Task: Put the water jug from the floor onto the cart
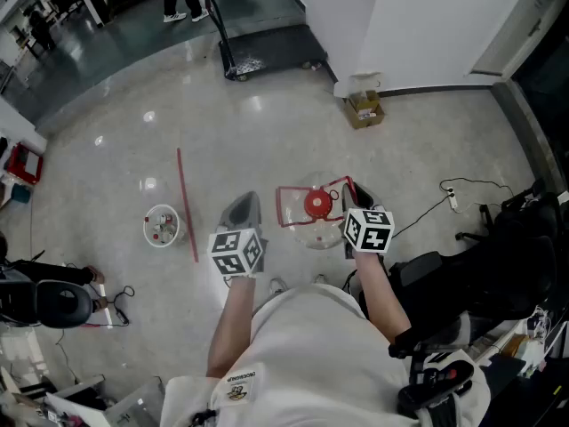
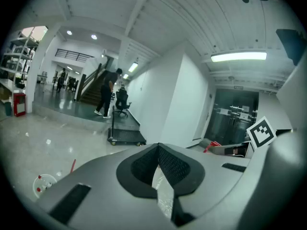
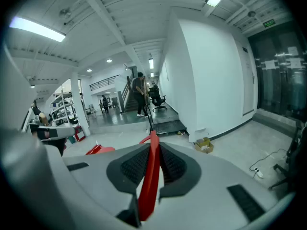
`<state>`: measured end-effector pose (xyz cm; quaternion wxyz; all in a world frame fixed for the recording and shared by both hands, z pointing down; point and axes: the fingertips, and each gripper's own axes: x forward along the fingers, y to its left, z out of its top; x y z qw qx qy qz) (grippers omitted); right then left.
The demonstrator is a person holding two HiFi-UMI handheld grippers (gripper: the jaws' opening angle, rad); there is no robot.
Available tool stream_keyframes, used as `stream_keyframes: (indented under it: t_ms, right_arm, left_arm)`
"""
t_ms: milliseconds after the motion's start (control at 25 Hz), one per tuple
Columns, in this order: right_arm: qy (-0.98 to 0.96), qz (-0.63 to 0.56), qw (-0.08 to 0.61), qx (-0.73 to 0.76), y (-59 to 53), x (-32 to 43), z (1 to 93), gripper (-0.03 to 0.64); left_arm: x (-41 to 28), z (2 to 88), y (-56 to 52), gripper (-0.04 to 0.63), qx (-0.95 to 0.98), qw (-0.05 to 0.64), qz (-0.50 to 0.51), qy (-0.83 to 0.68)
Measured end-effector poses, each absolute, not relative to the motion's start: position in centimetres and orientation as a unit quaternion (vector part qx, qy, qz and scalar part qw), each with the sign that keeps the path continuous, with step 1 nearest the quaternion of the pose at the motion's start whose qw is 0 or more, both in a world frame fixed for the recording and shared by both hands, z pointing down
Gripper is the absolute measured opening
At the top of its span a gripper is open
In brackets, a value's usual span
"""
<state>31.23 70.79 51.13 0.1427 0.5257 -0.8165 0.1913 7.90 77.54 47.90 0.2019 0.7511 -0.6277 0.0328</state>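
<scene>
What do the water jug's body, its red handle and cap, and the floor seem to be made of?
The water jug's body looks like clear, glossy plastic: the floor shows through it. Its handle and cap look like opaque, smooth red plastic. The floor seems polished stone or concrete: it shows mirrored light spots.

the head view looks steeply down at the floor [image 1: 116, 149], left gripper [image 1: 242, 207] and right gripper [image 1: 349, 201] close below. each gripper view faces along its jaws (red handle [image 3: 149, 176] close in the right's) across the hall; all three share the black platform cart [image 1: 267, 47].
</scene>
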Motion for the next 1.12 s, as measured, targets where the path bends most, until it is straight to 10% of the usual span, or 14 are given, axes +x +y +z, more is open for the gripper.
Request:
stream_keyframes:
  t_ms: [1120]
  right_arm:
    - [-0.818,0.212,0.124,0.521,70.9,29.9,51.0,0.052]
  left_arm:
    - [8.2,48.1,77.6,0.003,0.763,0.211,0.03,-0.61]
